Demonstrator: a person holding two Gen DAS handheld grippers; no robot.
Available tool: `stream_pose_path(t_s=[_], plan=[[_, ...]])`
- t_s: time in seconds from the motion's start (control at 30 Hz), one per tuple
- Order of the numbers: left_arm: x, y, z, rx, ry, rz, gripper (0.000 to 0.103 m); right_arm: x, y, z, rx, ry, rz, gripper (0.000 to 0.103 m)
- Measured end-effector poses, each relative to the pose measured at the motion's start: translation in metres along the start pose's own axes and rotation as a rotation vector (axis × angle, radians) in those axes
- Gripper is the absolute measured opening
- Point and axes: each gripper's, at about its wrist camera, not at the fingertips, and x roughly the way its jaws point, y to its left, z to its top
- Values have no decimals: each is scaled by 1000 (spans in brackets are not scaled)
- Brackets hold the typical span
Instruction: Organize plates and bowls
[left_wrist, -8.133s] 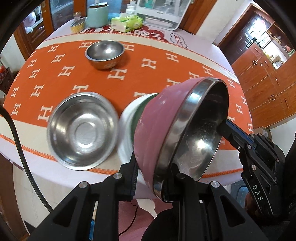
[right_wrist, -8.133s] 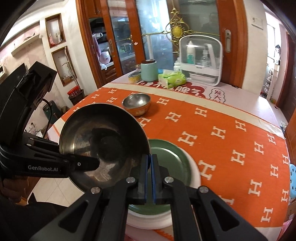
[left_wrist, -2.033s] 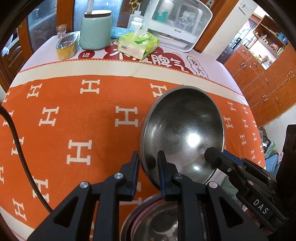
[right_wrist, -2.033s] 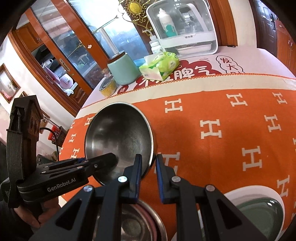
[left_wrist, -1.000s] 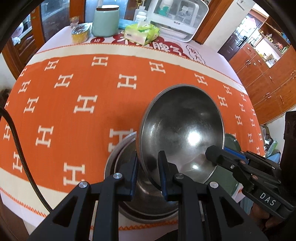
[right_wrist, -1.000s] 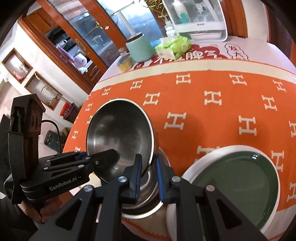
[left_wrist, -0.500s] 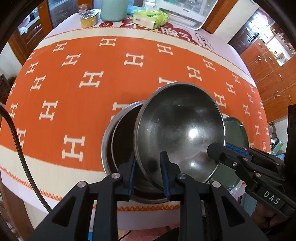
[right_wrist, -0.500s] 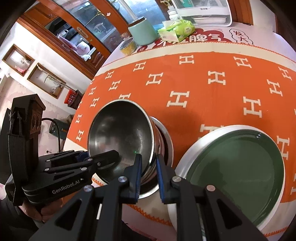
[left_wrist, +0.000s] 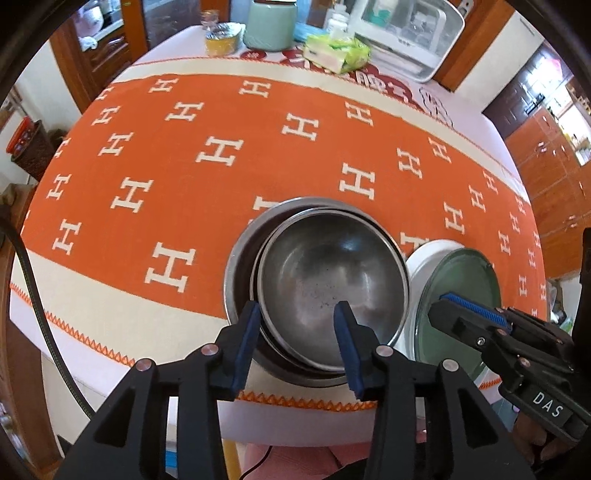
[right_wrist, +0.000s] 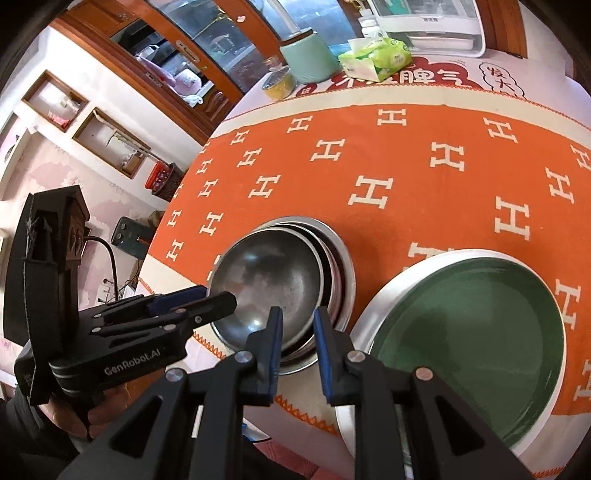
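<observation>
Steel bowl: nested in the bowl stack, its near rim between your left gripper's opening, untouching jaws. Your right gripper, marked "DAS", stands slightly spread, unloaded, just beside; left body reads "GenRobot.AI".

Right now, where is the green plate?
In the right wrist view the green plate lies on a white plate at the table's near edge, just right of the stacked steel bowls.
</observation>
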Motion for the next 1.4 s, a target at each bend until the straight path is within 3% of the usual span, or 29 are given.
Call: stream_pose_path(t_s=[0.2,0.37,0.83,1.1,1.4], plan=[[-17,-3,-8,-41,-64,-3,57,-9,-3,-3,-37,1,24,19],[-28,-8,-19,-90,-129,7,59,-20,-11,-13,-57,-3,49,19],[-47,-21,-58,-156,-252,38,61,-35,-39,-35,11,-32,157,43],[-47,-16,-55,-116,-281,66,72,-34,-40,-33,39,-53,152,50],[-41,5,-38,-21,-251,15,77,-26,-31,-30,158,-116,90,59]])
